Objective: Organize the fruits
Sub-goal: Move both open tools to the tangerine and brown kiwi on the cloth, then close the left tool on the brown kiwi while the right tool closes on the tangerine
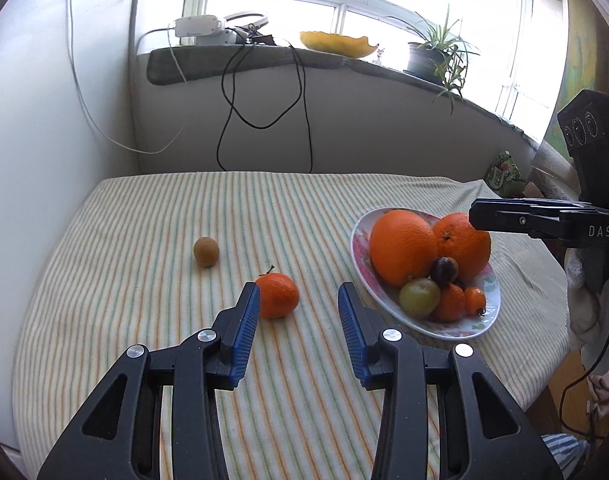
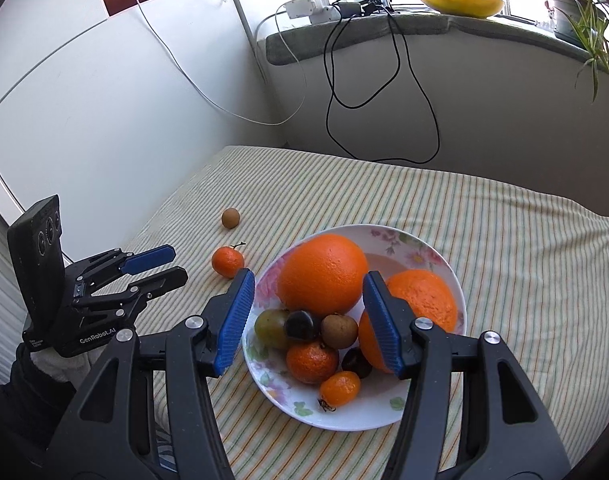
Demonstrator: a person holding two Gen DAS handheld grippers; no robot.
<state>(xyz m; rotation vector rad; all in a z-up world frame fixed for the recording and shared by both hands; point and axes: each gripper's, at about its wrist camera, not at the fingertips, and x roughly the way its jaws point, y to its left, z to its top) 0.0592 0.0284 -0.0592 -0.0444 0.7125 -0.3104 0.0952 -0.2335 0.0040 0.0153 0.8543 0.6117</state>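
Note:
A floral white plate point(image 1: 480, 326) point(image 2: 344, 426) on the striped cloth holds two large oranges point(image 1: 402, 246) point(image 2: 322, 276), a green plum point(image 2: 270, 326), dark plums, a mandarin, a kumquat point(image 2: 340, 388) and a brown fruit. On the cloth to its left lie a loose mandarin point(image 1: 278, 295) point(image 2: 227, 262) and, farther off, a small brown fruit point(image 1: 205, 252) point(image 2: 230, 218). My left gripper point(image 1: 299, 292) point(image 2: 176, 263) is open, its left fingertip beside the loose mandarin, nothing pressed between the pads. My right gripper point(image 2: 309, 280) point(image 1: 504, 220) hovers open over the plate, holding nothing.
The striped cloth point(image 1: 164, 320) covers the table, which ends at a white wall on the left and a low wall behind. Black and white cables point(image 1: 264, 112) hang from the windowsill, where a yellow bowl point(image 1: 338, 42) and a potted plant point(image 1: 432, 56) stand.

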